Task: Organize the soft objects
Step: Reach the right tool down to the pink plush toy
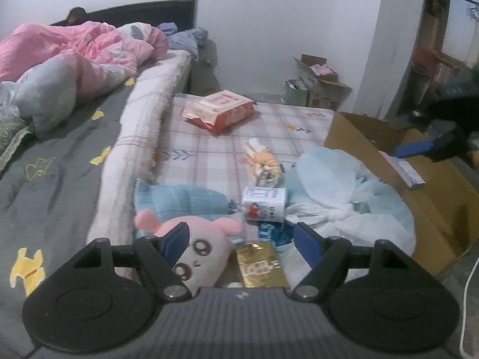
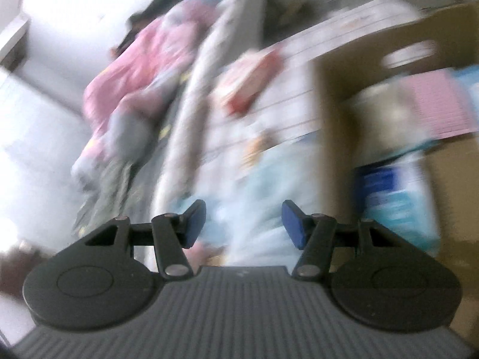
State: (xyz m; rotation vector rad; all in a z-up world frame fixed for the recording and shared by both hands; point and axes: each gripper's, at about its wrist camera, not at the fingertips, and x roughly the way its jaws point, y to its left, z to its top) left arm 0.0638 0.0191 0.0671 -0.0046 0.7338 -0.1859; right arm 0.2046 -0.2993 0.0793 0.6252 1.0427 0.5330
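Grippers, two, are seen with jaws parted and empty: left gripper (image 1: 242,240) just above one pink plush toy (image 1: 199,251), beside one cardboard box (image 1: 431,209); right gripper (image 2: 244,224), blurred.

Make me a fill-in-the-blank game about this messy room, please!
1. The plush toy by the left gripper has ____ ears.
2. The left gripper's jaws are ____.
3. The big box on the right is made of ____.
4. The crumpled blanket on the bed is ____.

Missing words: pink; open; cardboard; pink
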